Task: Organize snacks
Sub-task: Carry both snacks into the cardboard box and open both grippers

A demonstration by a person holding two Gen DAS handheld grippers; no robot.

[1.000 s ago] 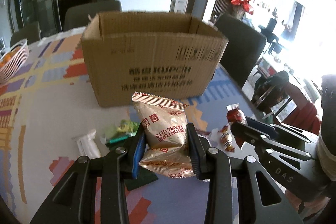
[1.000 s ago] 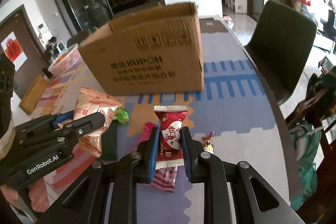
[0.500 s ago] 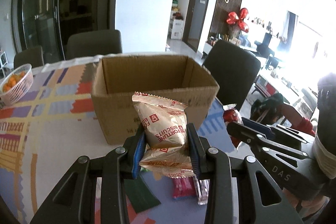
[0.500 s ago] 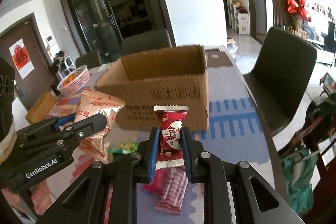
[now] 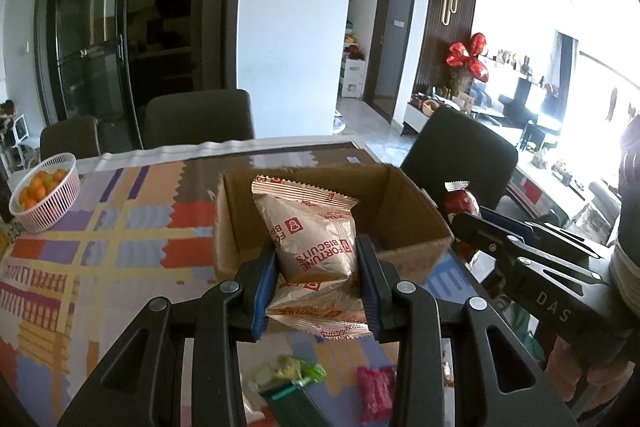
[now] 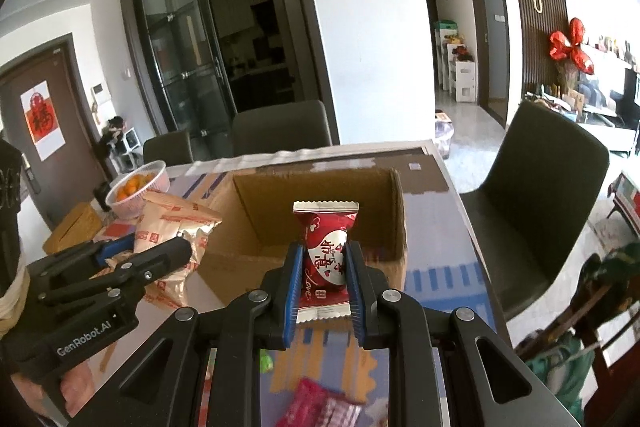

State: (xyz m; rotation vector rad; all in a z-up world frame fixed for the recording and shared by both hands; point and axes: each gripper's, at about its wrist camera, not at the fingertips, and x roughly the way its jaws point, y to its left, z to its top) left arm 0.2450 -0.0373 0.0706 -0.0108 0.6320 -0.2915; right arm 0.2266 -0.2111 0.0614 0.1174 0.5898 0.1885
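My left gripper is shut on a golden Fortune Biscuits packet, held up in front of the open cardboard box. My right gripper is shut on a small red candy packet, raised before the same cardboard box. Each gripper shows in the other's view: the right gripper with its red candy packet at the right, the left gripper with its golden packet at the left. Both hang above the near side of the box.
On the patterned tablecloth below lie a green snack, a dark green packet and a pink packet. A white basket of oranges stands far left. Dark chairs ring the table.
Both grippers have risen with their packets, so the box's open inside now shows from above. The loose snacks on the cloth have slid down toward the bottom of both views.
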